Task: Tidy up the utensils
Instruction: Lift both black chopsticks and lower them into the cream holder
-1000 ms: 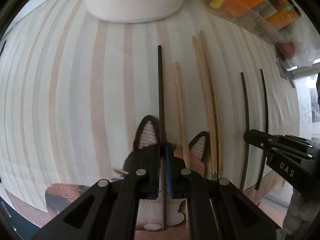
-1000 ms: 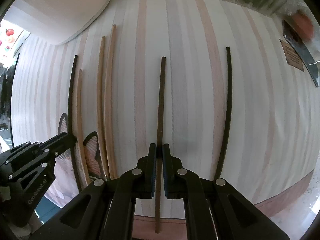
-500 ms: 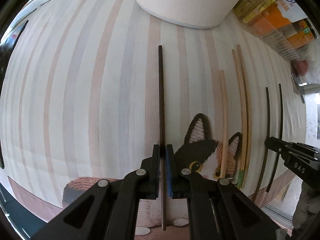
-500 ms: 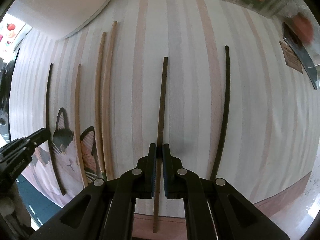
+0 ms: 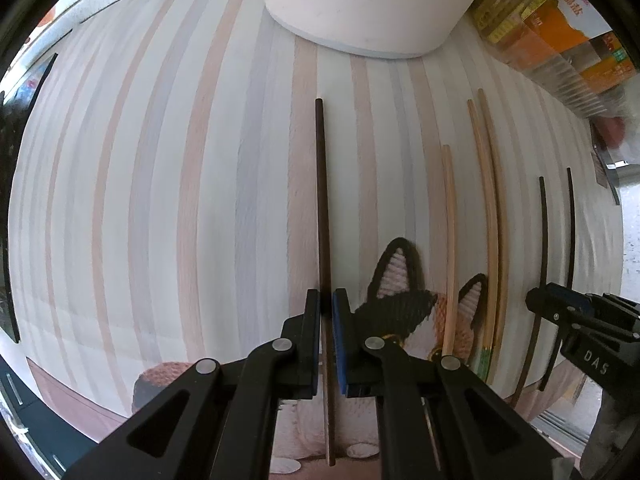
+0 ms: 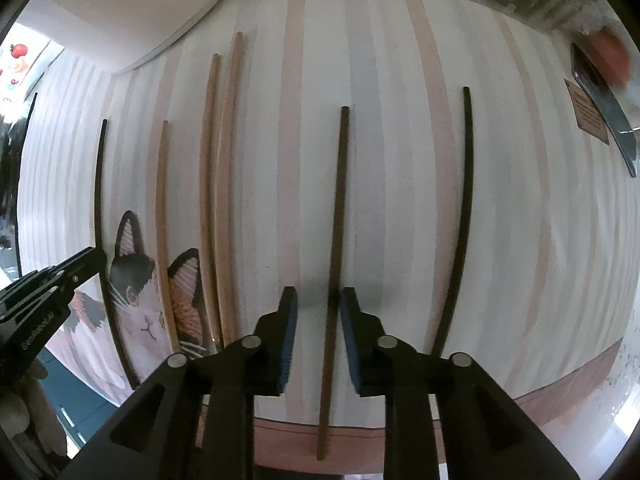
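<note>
Chopsticks lie in parallel on striped mat [image 6: 400, 160] covering bench. Right tongs [image 6: 318, 332] just been opening, pads apart, dark brown chopstick [image 6: 338, 220] loose between them, lying on mat left of black chopstick [image 6: 460, 220]. Left tongs [image 5: 326, 344] clamped on another dark chopstick [image 5: 322, 200], left of cat picture [image 5: 404, 308]. Step judged: releasing sorted stick. Next: lift right tongs clear, bring left stick alongside its mate.

A striped mat [image 6: 400, 160] with a cat picture [image 6: 140, 300] carries dark chopsticks [image 6: 338, 240] and light wooden chopsticks [image 6: 216, 200] lying side by side.
</note>
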Action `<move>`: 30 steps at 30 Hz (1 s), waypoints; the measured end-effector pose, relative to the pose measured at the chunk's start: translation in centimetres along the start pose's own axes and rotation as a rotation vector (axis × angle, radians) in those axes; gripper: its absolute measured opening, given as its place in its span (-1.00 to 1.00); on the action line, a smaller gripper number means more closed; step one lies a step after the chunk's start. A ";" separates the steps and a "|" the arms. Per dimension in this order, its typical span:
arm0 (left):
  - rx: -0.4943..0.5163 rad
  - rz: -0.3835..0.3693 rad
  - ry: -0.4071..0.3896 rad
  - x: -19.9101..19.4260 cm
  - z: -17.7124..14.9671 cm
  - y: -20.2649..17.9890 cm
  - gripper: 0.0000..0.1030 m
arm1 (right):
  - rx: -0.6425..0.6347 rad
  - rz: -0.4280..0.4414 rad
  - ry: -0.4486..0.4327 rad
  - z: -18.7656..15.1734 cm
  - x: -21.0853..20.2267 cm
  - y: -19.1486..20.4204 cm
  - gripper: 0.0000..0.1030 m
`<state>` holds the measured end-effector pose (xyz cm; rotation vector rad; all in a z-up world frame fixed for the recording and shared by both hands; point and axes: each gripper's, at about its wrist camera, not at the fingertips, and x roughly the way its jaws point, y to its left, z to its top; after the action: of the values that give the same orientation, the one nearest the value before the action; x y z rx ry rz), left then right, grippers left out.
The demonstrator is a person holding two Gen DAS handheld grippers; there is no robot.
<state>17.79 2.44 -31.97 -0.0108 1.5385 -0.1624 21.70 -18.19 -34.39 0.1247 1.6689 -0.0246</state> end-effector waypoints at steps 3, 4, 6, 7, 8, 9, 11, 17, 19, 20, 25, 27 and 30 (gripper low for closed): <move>0.003 0.006 -0.002 -0.6 -0.5 -0.4 -0.88 | -0.014 -0.031 -0.004 0.1 -0.2 0.6 -0.49; 0.004 0.009 -0.002 -0.6 -0.6 -0.5 -0.88 | -0.016 -0.037 -0.006 0.1 -0.3 0.9 -0.49; 0.014 0.019 -0.003 -0.5 -0.5 -0.8 -0.88 | -0.014 -0.045 -0.012 0.0 -0.4 1.1 -0.49; 0.020 0.026 -0.003 -0.5 -0.5 -1.1 -0.88 | -0.012 -0.048 -0.015 0.0 -0.5 1.2 -0.50; 0.025 0.034 -0.004 -0.4 -0.6 -1.4 -0.88 | -0.012 -0.053 -0.018 -0.1 -0.5 1.4 -0.51; 0.036 0.049 -0.004 -0.3 -0.6 -1.8 -0.88 | -0.012 -0.062 -0.025 -0.2 -0.6 1.6 -0.54; 0.058 0.082 0.000 0.4 -1.2 -2.7 -0.88 | -0.011 -0.084 -0.037 -0.6 -0.6 2.0 -0.61; 0.067 0.103 -0.012 0.9 -1.6 -4.3 -0.92 | 0.018 -0.096 -0.076 -1.7 -0.8 2.5 -0.88; 0.068 0.105 -0.029 0.3 -1.9 -4.6 -0.93 | 0.028 -0.086 -0.080 -1.9 -0.9 2.4 -0.89; 0.070 0.099 -0.037 0.1 -2.1 -4.7 -0.93 | 0.030 -0.078 -0.085 -1.9 -0.9 2.2 -0.89; 0.080 0.077 -0.105 -2.7 -3.3 -5.5 -0.93 | 0.049 -0.006 -0.135 -2.9 -2.4 1.0 -0.89; 0.078 0.061 -0.140 -4.1 -3.7 -5.7 -0.93 | 0.055 0.024 -0.160 -3.3 -3.6 0.4 -0.89; 0.069 0.039 -0.204 -6.7 -4.3 -5.8 -0.93 | 0.043 0.053 -0.196 -3.7 -5.3 0.2 -0.89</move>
<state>12.82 -2.18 -24.84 0.0557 1.3280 -0.1782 18.53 -18.01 -28.75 0.1927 1.4692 -0.0317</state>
